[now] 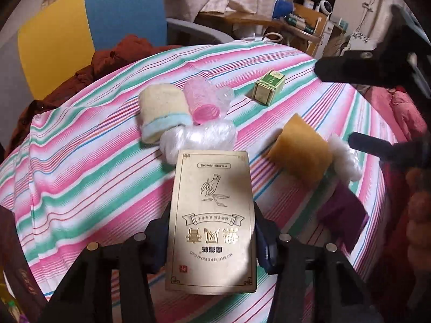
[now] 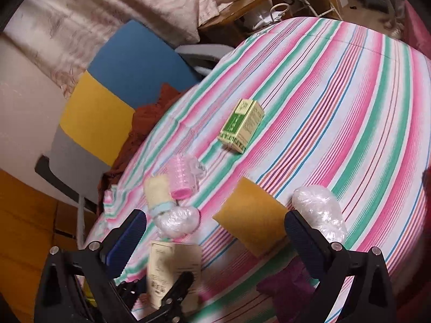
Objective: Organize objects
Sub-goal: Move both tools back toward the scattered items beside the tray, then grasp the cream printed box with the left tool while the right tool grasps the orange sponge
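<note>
Gold carton [image 1: 211, 223] clamped in left gripper [image 1: 210, 238]; right gripper [image 2: 215, 231] spread wide above striped cloth [image 2: 336, 113].

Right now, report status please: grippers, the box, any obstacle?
Left gripper shut on gold box. Right gripper open, empty, above orange sponge. Plastic wad just ahead of box.

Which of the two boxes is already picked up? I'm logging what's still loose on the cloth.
The tall beige box with gold lettering, clamped in the left tongs. The small green box lies free on the striped cloth.
</note>
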A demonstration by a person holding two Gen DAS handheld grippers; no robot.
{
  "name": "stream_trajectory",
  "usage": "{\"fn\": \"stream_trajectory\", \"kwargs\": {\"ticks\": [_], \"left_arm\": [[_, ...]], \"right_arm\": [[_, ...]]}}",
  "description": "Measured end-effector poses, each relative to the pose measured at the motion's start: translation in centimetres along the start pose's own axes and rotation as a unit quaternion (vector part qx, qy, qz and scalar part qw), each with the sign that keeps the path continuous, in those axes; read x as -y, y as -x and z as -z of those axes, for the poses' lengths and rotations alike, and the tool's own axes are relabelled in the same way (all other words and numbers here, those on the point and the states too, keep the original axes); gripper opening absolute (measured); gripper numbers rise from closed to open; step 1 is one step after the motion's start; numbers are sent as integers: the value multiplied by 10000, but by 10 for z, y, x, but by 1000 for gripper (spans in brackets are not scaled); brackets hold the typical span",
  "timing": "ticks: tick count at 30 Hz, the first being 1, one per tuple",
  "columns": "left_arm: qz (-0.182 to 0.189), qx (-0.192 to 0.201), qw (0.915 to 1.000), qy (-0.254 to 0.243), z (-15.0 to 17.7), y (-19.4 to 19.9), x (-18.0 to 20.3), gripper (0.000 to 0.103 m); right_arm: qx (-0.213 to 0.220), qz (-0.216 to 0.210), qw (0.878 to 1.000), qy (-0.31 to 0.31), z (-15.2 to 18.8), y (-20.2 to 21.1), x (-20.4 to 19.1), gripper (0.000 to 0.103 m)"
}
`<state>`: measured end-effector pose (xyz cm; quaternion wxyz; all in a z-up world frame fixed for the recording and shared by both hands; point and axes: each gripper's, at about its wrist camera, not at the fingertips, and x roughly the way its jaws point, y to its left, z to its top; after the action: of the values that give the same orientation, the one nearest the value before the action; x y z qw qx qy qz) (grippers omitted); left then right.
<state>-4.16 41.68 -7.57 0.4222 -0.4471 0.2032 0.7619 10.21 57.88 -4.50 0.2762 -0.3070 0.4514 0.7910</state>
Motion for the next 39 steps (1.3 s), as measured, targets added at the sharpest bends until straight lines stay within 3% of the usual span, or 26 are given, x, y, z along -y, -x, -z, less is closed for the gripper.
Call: {"fn": "stream_trajectory", "kwargs": {"ticks": [7,12,17,19,21,23,28,30,33,39], "left_arm": [[-26,106,9996,272,31,24,-21,51],[-10,200,9988,445,54,40,-25,52],[-77,325,9987,389,69,46,-21,52],[-96,351,9986,395,74,47,-22,52],[-104,251,9988,415,77,42,-22,52],[-51,96,9983,564,79,32,-26,52],[-111,184,9980,594,83,37,-27,52],[-170,203,9980,578,86,39,-28,52],[-285,245,9976,587,90,42,-28,52],[-398,658,9948,671,97,73,-30,52]], "right_arm": [[-149,967,9922,769,0,-19,-16,103],[-393,1659,9746,1455,2,-43,-28,103],[-517,2209,9478,2243,12,-62,-39,103],[-560,2374,9392,2416,15,-67,-39,96],[-713,2540,9300,2560,18,-74,-37,71],[-918,2522,9307,2486,19,-77,-30,71],[-818,2502,9280,2635,20,-70,-34,61],[-694,2156,9328,2805,23,-63,-45,61],[-580,1916,9195,3384,38,-61,-68,61],[-189,1620,8762,4536,80,-51,-107,61]]}}
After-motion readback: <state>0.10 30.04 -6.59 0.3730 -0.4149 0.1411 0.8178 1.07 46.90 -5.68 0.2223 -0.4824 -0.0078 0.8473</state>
